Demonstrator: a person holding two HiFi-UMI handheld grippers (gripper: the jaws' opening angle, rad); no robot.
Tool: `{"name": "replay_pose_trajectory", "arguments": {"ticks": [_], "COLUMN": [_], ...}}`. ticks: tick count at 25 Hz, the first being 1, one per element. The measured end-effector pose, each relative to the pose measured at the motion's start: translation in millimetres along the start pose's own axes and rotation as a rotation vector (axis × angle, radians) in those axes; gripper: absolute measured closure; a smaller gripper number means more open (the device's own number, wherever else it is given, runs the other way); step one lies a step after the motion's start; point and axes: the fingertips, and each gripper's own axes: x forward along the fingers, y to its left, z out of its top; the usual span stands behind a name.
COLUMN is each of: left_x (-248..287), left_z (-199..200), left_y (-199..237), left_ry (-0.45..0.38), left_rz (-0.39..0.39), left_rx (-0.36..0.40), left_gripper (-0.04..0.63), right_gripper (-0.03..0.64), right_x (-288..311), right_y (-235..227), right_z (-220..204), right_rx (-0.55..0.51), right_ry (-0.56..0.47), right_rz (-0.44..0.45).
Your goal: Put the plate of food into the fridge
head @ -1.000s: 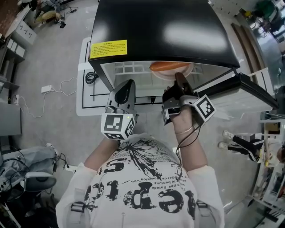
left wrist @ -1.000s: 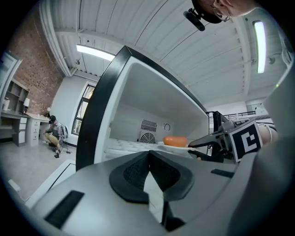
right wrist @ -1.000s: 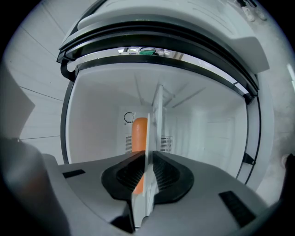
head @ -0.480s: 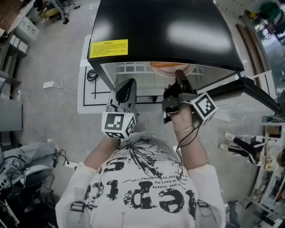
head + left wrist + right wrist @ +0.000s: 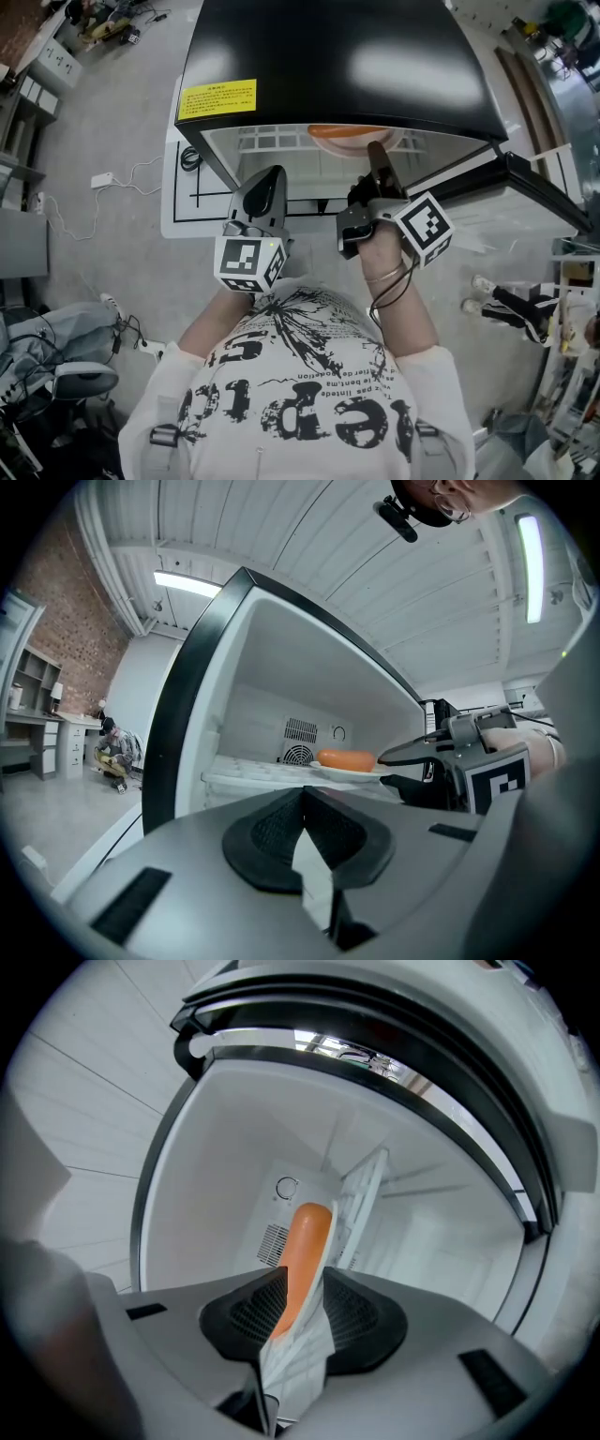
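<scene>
A white plate (image 5: 354, 133) with a long orange piece of food (image 5: 347, 759) rests on the upper shelf (image 5: 253, 772) of the open black fridge (image 5: 337, 56). My right gripper (image 5: 378, 155) reaches into the fridge mouth at the plate's near rim. Its jaws are opening. The rim of the plate (image 5: 342, 1222) and the end of the food (image 5: 305, 1241) stand between the pads, which are spread apart in the left gripper view. My left gripper (image 5: 265, 183) hovers shut and empty in front of the fridge, left of the right one.
The fridge door (image 5: 534, 187) stands open at the right. A yellow label (image 5: 217, 98) is on the fridge top. A power strip with a cable (image 5: 101, 178) lies on the floor at the left. A person (image 5: 112, 752) sits far off by a brick wall.
The right gripper and the plate have moved a little deeper into the fridge, under its top edge. The left gripper has stayed where it was.
</scene>
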Motion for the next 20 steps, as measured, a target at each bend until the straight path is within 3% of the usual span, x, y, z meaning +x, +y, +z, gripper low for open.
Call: {"name": "replay_pose_trajectory", "arguments": {"ticks": [7, 14, 17, 20], "left_x": [-1.2, 0.4, 1.0, 1.6], "left_z": [4.6, 17.1, 21.3, 22.6], "left_y": [-7.2, -28.5, -37.2, -45.7], "left_ry": [-0.017, -0.045, -0.05, -0.052], "left_rz": [0.01, -0.011, -0.023, -0.028], "left_rx": [-0.001, 0.0, 0.005, 0.016], "left_gripper": [0.588, 0.588, 0.588, 0.588], "right_gripper": [0.518, 0.522, 0.617, 0.617], "right_x": [-18.3, -42.3, -53.3, -60.9], "right_y": [1.6, 6.2, 8.0, 14.0], "right_z": [8.0, -1.4, -9.0, -13.8], "right_rx": [-0.105, -0.393, -0.541, -0.69], "right_ry": [-0.018, 0.006, 0.007, 0.004], "right_rz": [0.044, 0.154, 0.174, 0.193]}}
